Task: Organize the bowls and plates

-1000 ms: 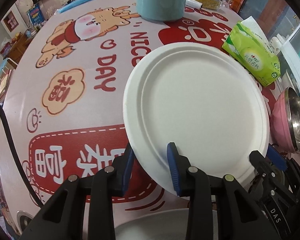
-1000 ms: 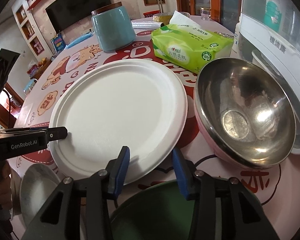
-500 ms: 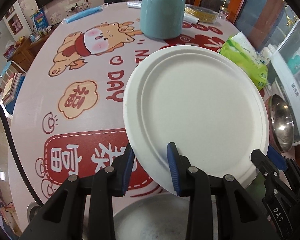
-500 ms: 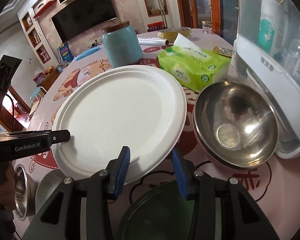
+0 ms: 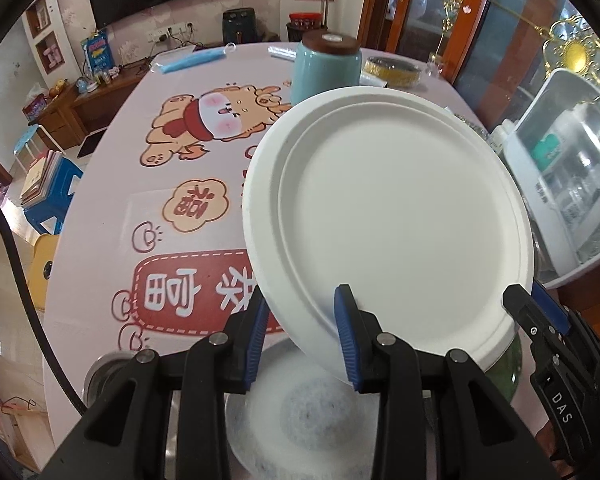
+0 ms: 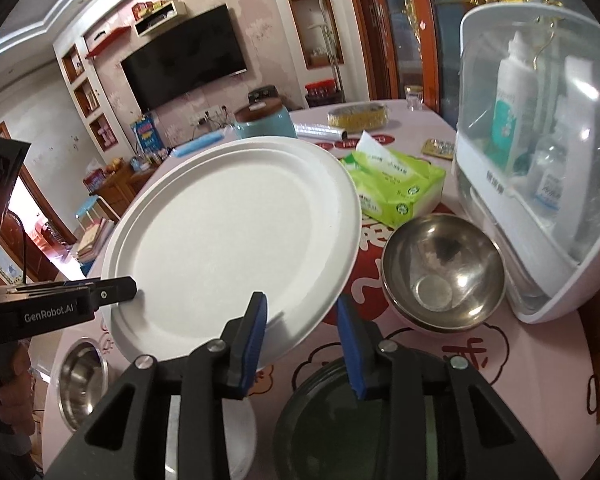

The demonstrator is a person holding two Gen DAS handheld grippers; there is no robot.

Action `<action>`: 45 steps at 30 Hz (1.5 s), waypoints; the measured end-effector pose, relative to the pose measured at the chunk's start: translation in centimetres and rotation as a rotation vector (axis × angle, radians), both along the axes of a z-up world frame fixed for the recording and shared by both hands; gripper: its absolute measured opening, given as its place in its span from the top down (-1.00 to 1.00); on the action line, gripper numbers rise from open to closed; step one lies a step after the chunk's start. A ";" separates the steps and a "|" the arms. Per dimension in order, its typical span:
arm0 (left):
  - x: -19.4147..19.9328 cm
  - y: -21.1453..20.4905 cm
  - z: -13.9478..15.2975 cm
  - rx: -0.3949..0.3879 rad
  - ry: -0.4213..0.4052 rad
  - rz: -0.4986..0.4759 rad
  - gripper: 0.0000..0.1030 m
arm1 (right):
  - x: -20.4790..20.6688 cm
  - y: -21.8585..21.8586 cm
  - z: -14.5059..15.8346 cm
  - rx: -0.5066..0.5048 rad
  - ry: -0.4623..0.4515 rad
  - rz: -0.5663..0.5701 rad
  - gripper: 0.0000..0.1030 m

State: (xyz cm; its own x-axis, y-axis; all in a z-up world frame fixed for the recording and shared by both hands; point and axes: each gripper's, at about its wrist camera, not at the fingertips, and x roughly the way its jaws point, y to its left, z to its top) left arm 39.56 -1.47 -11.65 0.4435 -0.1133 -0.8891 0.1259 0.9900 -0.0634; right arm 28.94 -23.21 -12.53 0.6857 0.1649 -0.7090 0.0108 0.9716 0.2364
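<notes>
Both grippers, left gripper (image 5: 300, 332) clenched and right gripper (image 6: 302, 338) closing, gripped the white plate (image 5: 392, 220) directly above the speckled plate (image 5: 300, 416).

Both wrist cameras close, angled down; share white plate (image 5: 400, 224) (image 6: 236, 240).

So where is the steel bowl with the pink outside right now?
In the right wrist view the steel bowl sits on the table at right, between the raised white paper plate and the white cabinet, just in front of the green tissue pack.
</notes>
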 end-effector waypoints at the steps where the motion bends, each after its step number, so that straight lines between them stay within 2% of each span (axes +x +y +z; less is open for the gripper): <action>1: -0.5 0.1 0.4 -0.002 -0.005 0.002 0.38 | -0.4 0.1 0.3 0.002 -0.005 0.001 0.32; 9: -5.2 0.9 3.0 -0.011 -0.026 0.014 0.38 | -4.2 0.6 2.9 0.012 -0.032 0.012 0.34; 25: -16.5 4.4 6.0 -0.039 -0.056 0.017 0.38 | -14.4 3.6 6.1 0.008 -0.058 0.031 0.35; 36: -24.9 8.0 6.4 -0.060 -0.056 0.020 0.38 | -21.8 6.7 6.7 -0.001 -0.052 0.050 0.35; 45: -30.1 10.2 5.1 -0.075 -0.012 0.012 0.37 | -26.3 8.4 6.0 -0.013 -0.002 0.094 0.35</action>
